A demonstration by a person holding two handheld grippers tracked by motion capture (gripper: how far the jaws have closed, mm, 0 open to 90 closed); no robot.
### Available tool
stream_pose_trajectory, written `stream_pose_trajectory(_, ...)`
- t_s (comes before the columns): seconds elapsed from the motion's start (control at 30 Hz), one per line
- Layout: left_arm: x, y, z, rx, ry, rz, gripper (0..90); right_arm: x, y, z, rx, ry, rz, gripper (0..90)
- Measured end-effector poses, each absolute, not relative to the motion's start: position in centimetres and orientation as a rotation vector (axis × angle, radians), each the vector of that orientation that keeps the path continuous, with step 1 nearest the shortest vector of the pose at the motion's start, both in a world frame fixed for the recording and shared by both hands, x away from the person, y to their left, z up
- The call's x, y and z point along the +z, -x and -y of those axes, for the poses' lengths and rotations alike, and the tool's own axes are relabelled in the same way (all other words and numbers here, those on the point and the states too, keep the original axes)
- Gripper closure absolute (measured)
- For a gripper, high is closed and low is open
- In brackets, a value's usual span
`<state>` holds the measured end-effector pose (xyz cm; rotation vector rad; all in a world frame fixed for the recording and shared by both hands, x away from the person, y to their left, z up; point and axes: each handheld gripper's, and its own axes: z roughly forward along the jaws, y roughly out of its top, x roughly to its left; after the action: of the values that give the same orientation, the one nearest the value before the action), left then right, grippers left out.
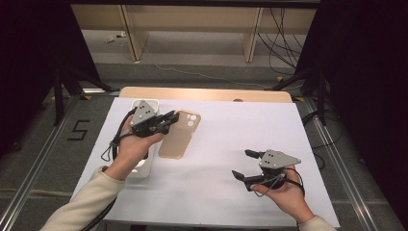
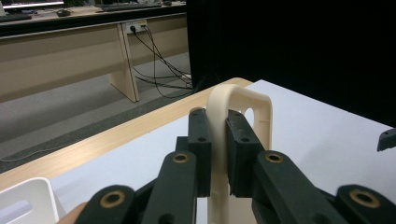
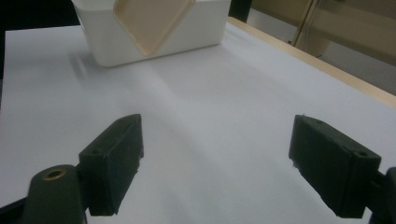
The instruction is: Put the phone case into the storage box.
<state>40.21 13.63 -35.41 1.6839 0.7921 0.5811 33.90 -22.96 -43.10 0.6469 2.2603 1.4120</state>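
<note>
A translucent beige phone case (image 1: 179, 134) with a camera cut-out hangs tilted above the left part of the white table. My left gripper (image 1: 169, 119) is shut on its long edge; in the left gripper view the case rim (image 2: 219, 135) is pinched between the two black jaws. My right gripper (image 1: 244, 164) sits low over the table's right front, open, with nothing between its fingers (image 3: 114, 163). In the right gripper view the case (image 3: 152, 21) hangs in front of a white box.
A white open box (image 1: 144, 166) lies on the table at the left, partly under my left hand; its side (image 3: 187, 32) shows far off in the right gripper view. A wooden strip (image 1: 207, 94) borders the table's far edge. Desks and cables stand beyond.
</note>
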Motion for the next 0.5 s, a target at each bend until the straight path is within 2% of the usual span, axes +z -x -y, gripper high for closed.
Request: stream_pose_trajectory(0.5, -34.76, -40.51, -14.61, 0.599, -1.669, -0.803, 81.8, -43.11, -33.85, 23.10, 1.415, -0.648, -2.269, 19.1)
